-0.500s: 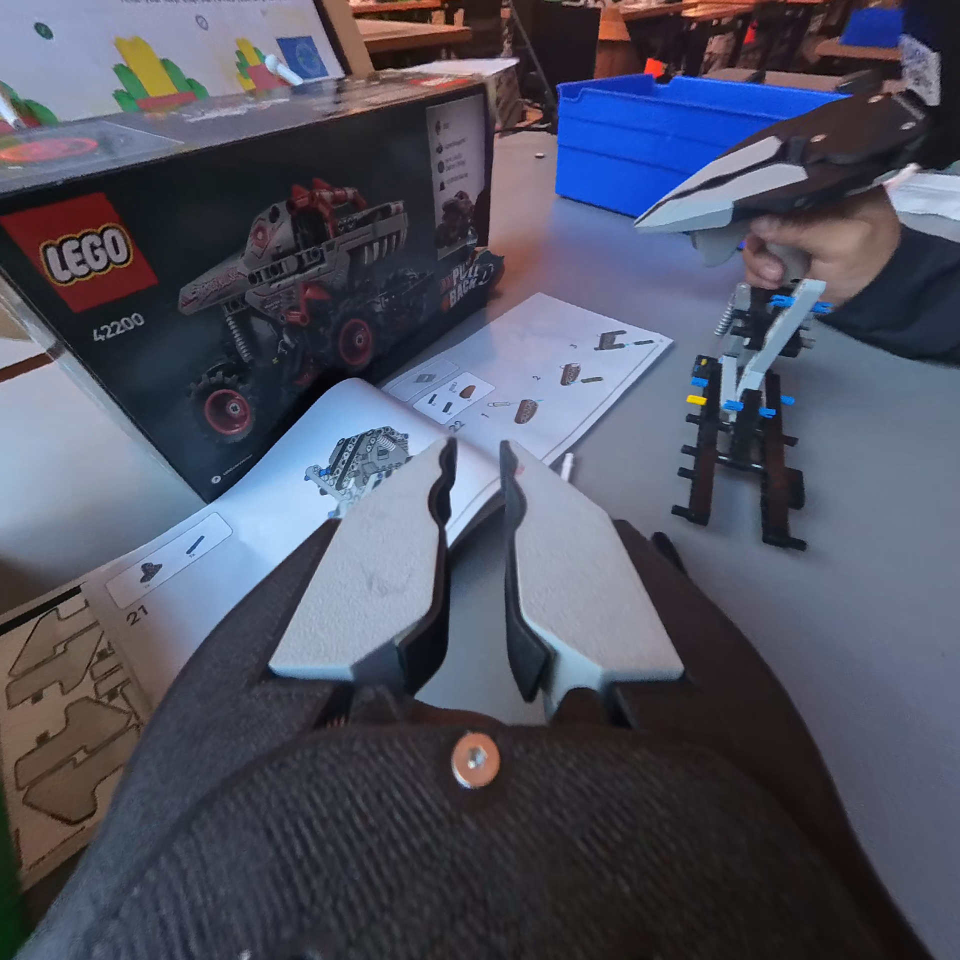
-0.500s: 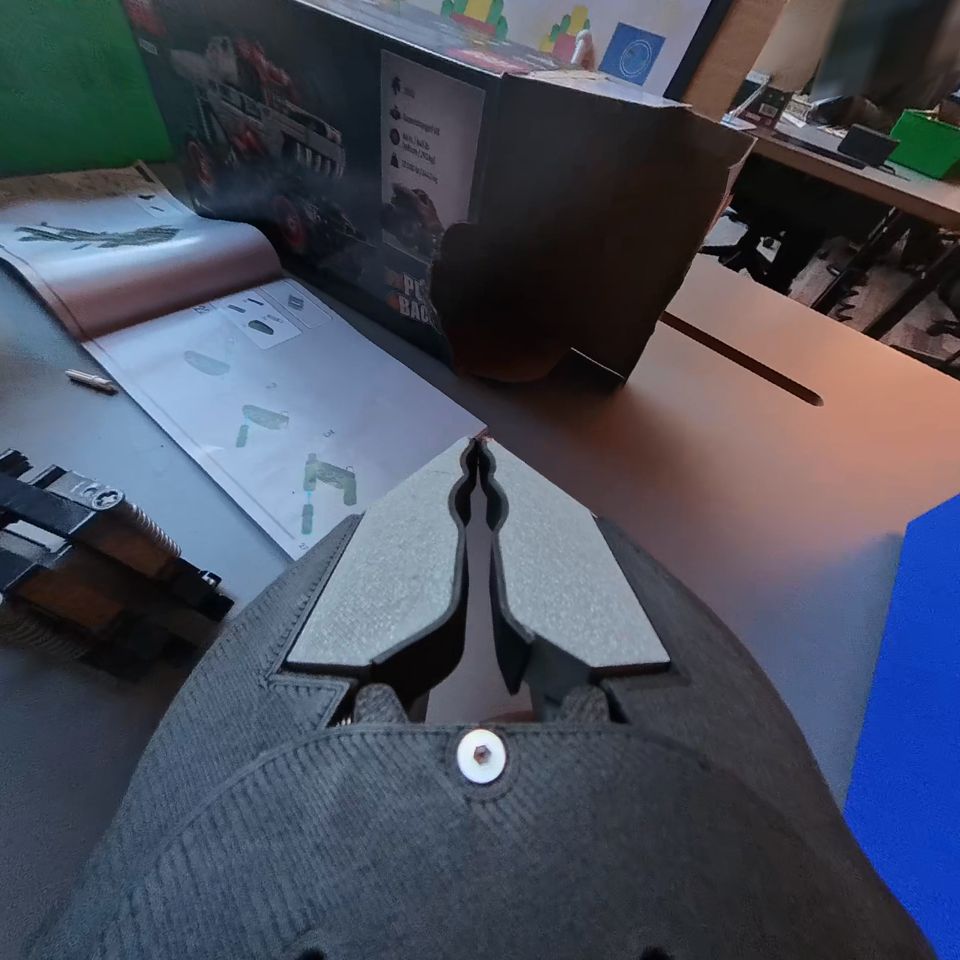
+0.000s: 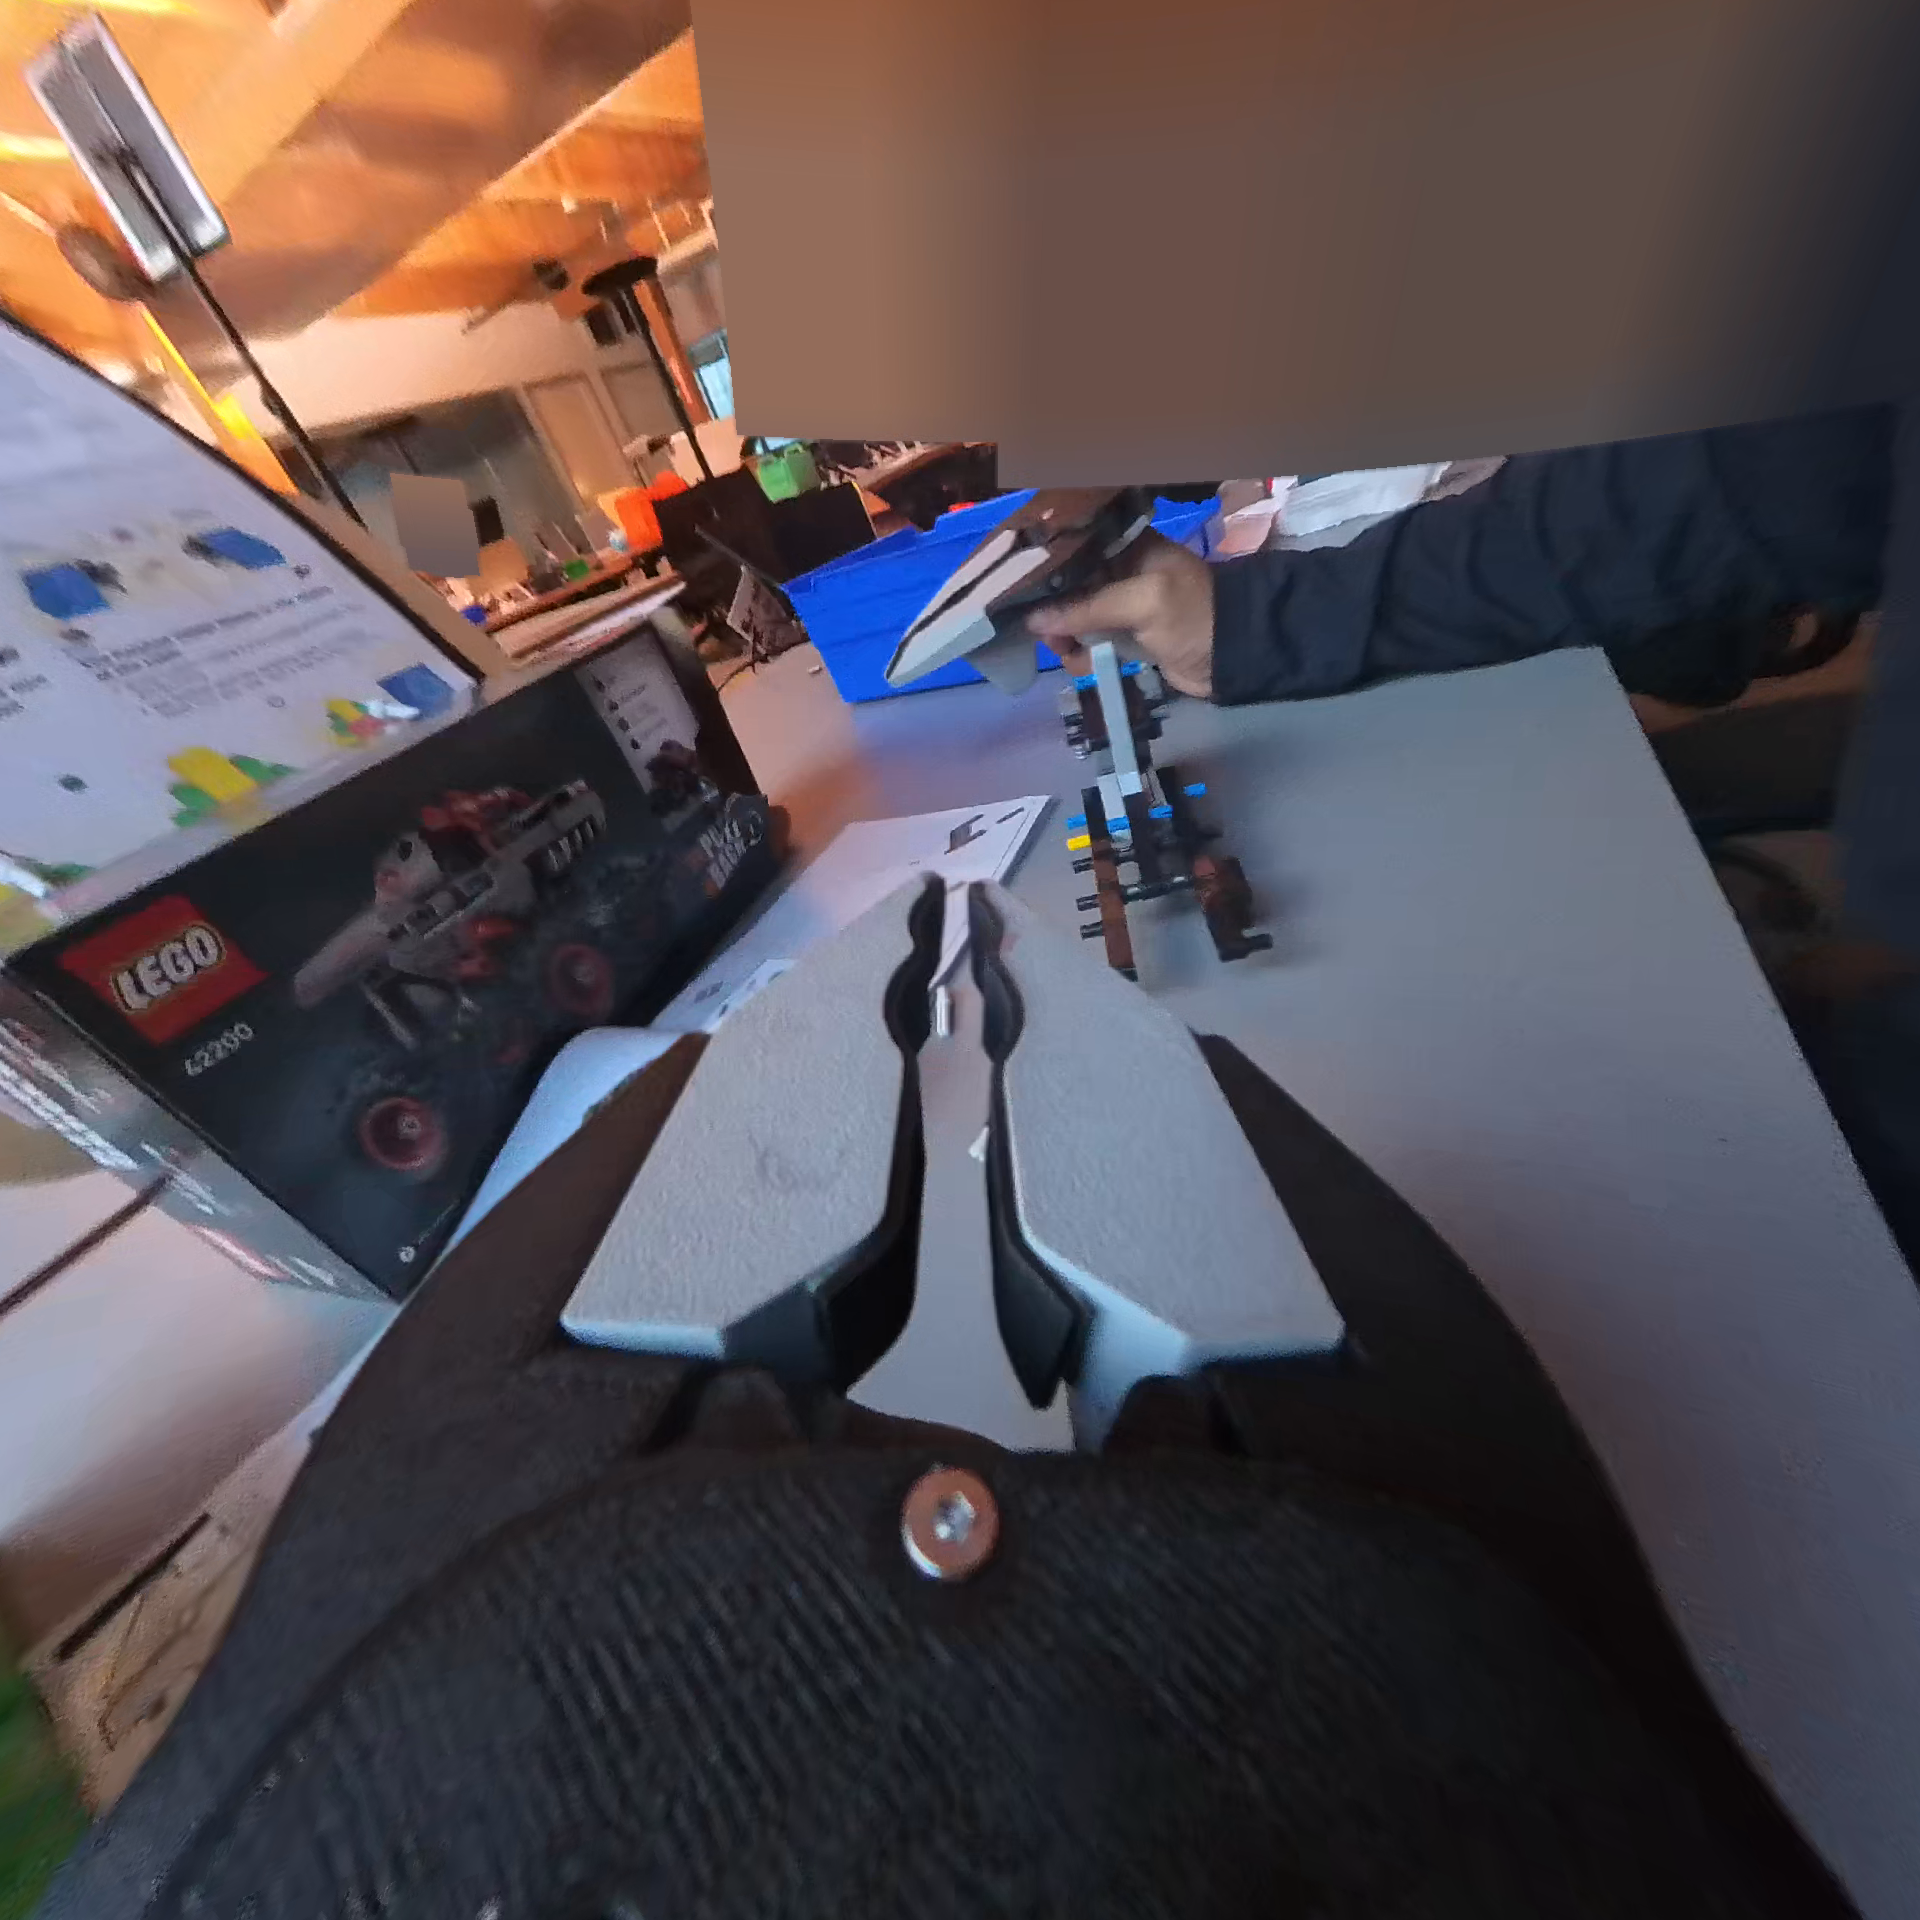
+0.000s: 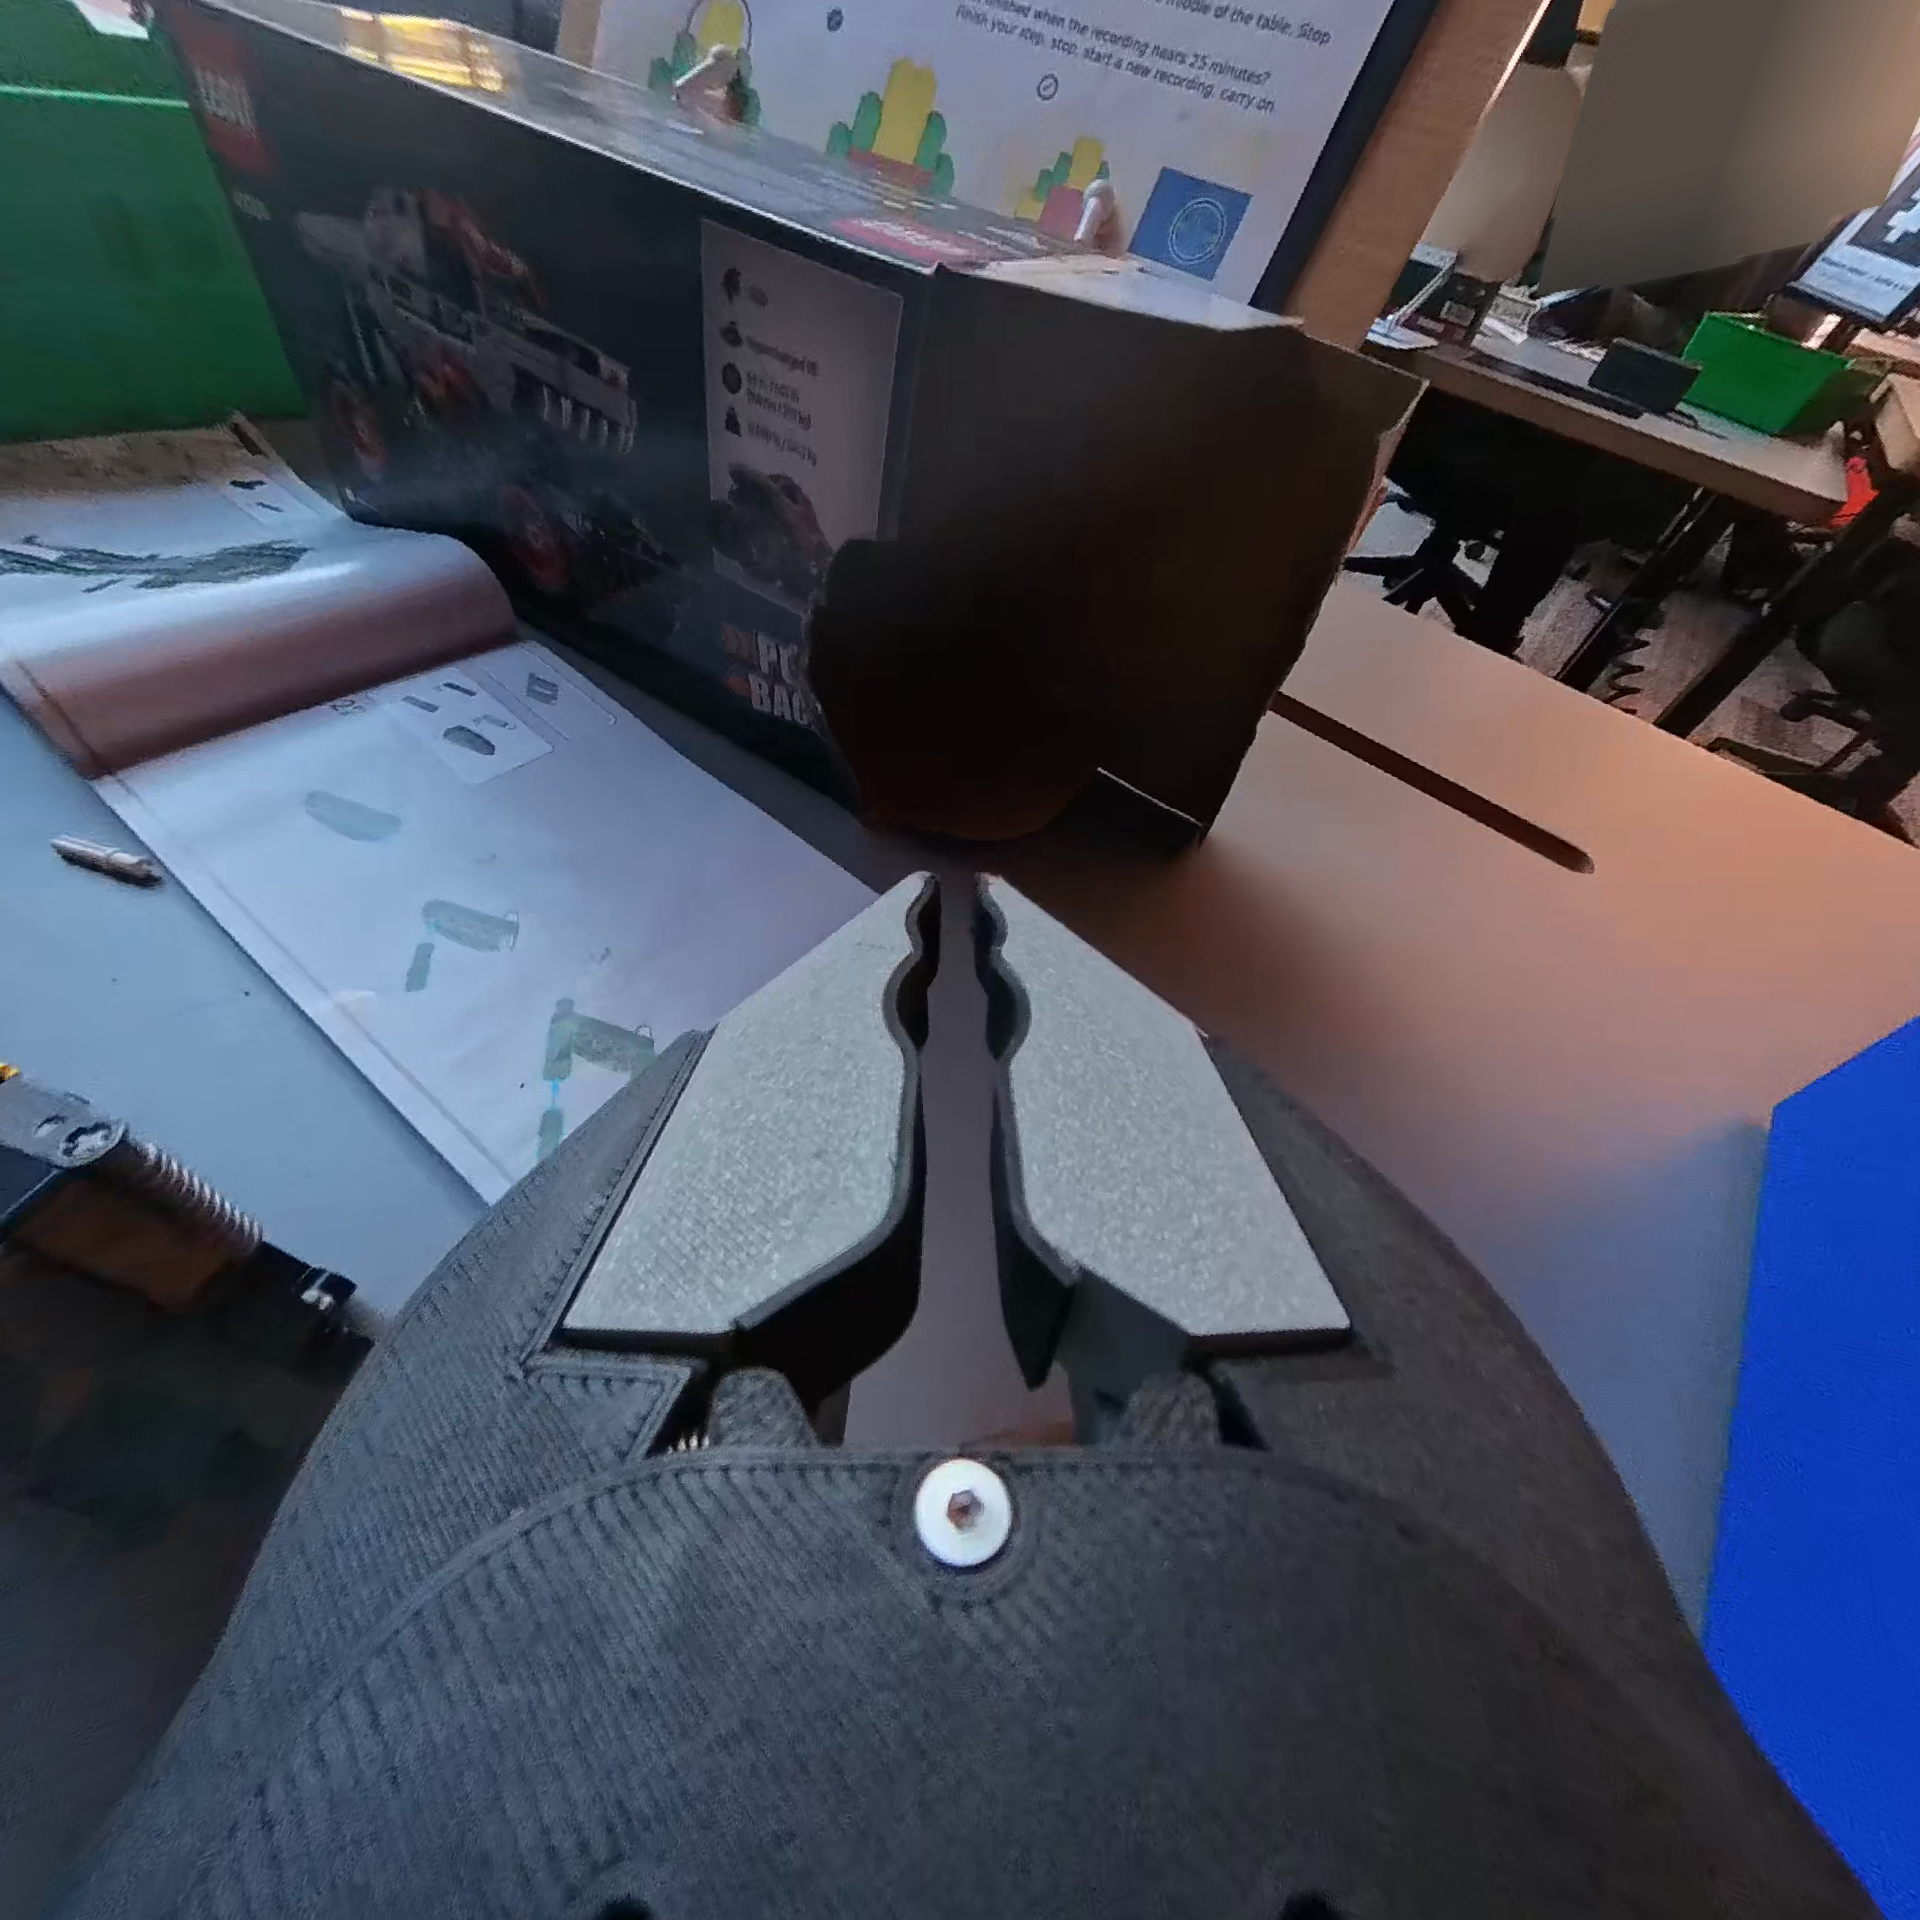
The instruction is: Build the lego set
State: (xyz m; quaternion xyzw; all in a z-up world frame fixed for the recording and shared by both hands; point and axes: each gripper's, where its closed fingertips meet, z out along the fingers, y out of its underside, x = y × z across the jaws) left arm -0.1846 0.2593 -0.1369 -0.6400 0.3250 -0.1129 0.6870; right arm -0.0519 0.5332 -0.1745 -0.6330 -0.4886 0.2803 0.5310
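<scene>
Left gripper (image 3: 956, 899): jaws narrowly parted, empty; small grey pin (image 3: 941, 1010) below its tips. Right gripper (image 4: 956, 896): slightly parted, empty. Chassis (image 3: 1153, 831) ahead-right of left. Step, likely: fetching pin; next, close squarely on it.

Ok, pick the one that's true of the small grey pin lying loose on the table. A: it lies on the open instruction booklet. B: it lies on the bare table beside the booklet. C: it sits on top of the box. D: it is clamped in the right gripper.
B: in the right wrist view the grey pin lies on the bare table, just off the edge of the instruction booklet, clear of the right gripper.
</scene>
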